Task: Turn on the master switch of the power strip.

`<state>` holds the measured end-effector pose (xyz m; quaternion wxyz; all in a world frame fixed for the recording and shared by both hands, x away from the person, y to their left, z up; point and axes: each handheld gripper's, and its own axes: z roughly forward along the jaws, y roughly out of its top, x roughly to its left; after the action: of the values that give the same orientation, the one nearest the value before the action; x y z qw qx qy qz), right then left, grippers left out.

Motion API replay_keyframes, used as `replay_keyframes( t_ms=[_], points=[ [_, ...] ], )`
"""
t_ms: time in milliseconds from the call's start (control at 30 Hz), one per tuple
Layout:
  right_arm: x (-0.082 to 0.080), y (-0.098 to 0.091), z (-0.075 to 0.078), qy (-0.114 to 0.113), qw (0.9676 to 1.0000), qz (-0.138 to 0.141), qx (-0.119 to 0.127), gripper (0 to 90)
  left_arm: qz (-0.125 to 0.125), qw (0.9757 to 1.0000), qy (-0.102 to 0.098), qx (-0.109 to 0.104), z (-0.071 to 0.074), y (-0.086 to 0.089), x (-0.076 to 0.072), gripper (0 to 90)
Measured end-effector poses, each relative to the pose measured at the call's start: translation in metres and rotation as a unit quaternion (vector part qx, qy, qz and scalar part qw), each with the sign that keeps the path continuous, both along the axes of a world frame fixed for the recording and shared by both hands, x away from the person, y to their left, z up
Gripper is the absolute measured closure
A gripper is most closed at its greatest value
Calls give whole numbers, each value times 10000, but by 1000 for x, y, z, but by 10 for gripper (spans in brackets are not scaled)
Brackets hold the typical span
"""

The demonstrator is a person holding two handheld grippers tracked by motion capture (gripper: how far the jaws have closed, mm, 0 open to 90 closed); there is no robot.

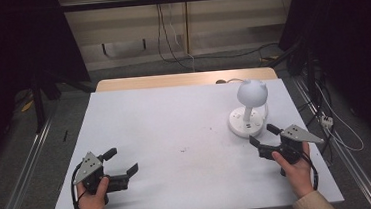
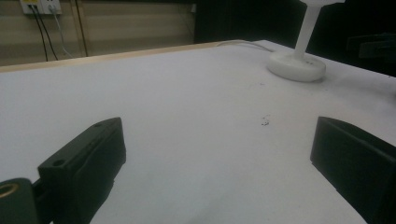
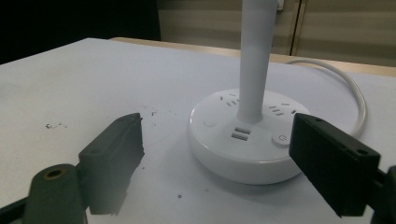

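The white table (image 1: 176,135) lies bare and open between my left gripper (image 1: 124,160) and my right gripper (image 1: 262,135), so either could cross the middle freely. The one obstacle is the white lamp (image 1: 248,110) near the far right, its round base (image 3: 243,140) just ahead of my right gripper's spread jaws, its cord (image 3: 348,88) looping behind.

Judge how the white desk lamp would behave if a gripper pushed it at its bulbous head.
The lamp probably tips rather than slides: head high on a thin stem. Its wide round base should resist somewhat. Its cable may tug.
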<state>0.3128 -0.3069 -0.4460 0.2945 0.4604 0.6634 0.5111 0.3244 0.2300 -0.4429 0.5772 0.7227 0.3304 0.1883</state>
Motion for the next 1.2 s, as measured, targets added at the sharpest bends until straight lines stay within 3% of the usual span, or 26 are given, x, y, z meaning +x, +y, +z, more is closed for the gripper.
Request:
replay_keyframes(
  t_ms=[433, 767, 1200],
  points=[
    [5, -1, 1, 67, 10000, -6, -38, 274, -9, 10000, 3, 0, 0, -1, 0, 29],
    [11, -5, 3, 184, 9998, -47, 21, 461, -11, 10000, 6, 9, -1, -1, 0, 29],
    [15, -7, 3, 281, 9996, 14, 6, 575, 16, 10000, -7, 9, 0, 0, 0, 30]
  ],
)
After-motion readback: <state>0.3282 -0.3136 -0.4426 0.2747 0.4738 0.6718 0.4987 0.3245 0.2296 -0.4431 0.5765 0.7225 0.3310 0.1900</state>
